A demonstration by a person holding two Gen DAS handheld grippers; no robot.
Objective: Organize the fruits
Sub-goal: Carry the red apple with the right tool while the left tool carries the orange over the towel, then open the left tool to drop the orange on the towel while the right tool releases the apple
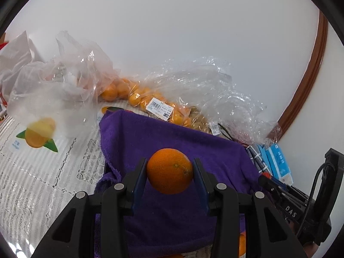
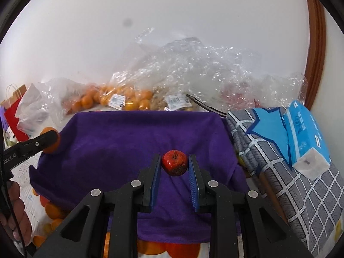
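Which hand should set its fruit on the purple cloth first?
Probably right: its tongs hold the small red apple over mid-cloth; the left tongs carry the orange near the cloth's left edge.

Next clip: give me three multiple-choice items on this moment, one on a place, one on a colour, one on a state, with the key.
1. Where does the blue tissue pack lie?
A. on the grey checked cloth
B. on the purple towel
C. inside a plastic bag

2. What colour is the small fruit in the right gripper?
A. green
B. red
C. yellow

3. What state is the left gripper in?
A. open and empty
B. shut on nothing
C. shut on a round orange

Key: 1 A, pack rests on the checks; 2 B, red skin shows; 3 C, pads press both sides.
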